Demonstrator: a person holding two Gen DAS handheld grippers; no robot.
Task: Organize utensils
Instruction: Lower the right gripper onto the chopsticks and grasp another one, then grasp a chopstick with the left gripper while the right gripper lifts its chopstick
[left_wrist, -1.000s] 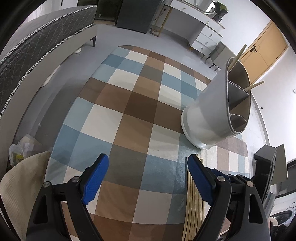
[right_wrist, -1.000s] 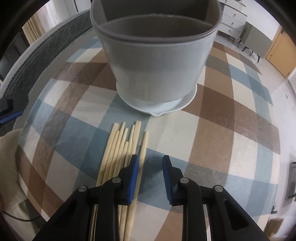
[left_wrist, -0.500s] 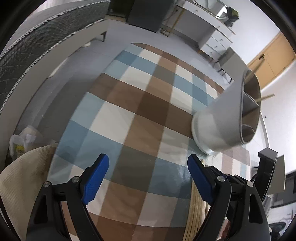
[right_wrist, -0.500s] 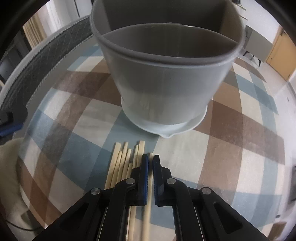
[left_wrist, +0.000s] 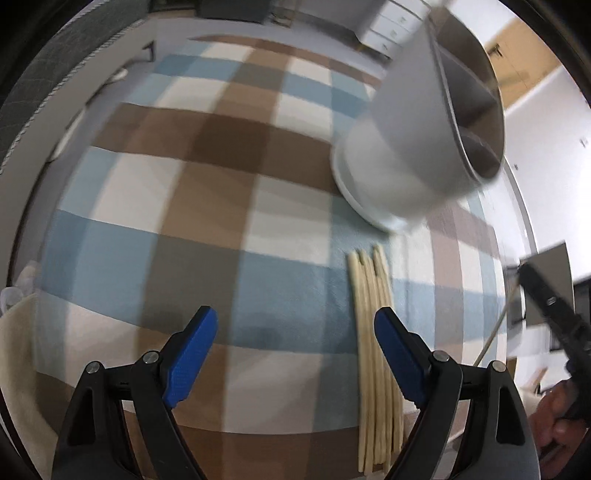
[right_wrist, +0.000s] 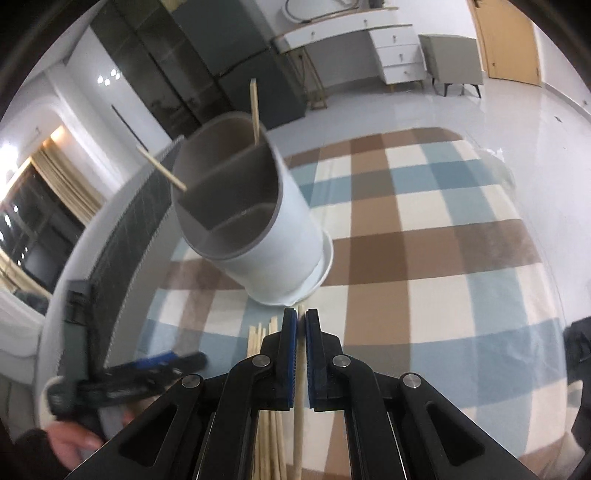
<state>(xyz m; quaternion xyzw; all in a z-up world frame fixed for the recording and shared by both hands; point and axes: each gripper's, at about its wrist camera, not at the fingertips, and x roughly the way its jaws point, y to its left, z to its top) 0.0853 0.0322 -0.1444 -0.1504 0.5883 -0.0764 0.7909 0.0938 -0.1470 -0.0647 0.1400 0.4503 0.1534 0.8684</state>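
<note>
**Right Fingers Pinch One Chopstick**

Blue fingers (right_wrist: 291, 354) of the right gripper (right_wrist: 301, 321) clamp a single chopstick (right_wrist: 299, 406). Left gripper (left_wrist: 295, 332) gapes wide, empty (bundle (left_wrist: 373, 332) lies on the checked cloth (left_wrist: 221, 184), just before the divided holder (right_wrist: 251, 206)).

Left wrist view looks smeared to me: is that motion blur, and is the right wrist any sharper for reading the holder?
Left wrist: yes, motion blur, smearing the holder, the loose chopsticks and the cloth checks; the left gripper stays crisp. Right wrist: sharper, the holder rim, divider and two standing chopsticks read clearly, only mild softness; the right gripper is sharp. Both bow straight edges, fisheye.
</note>
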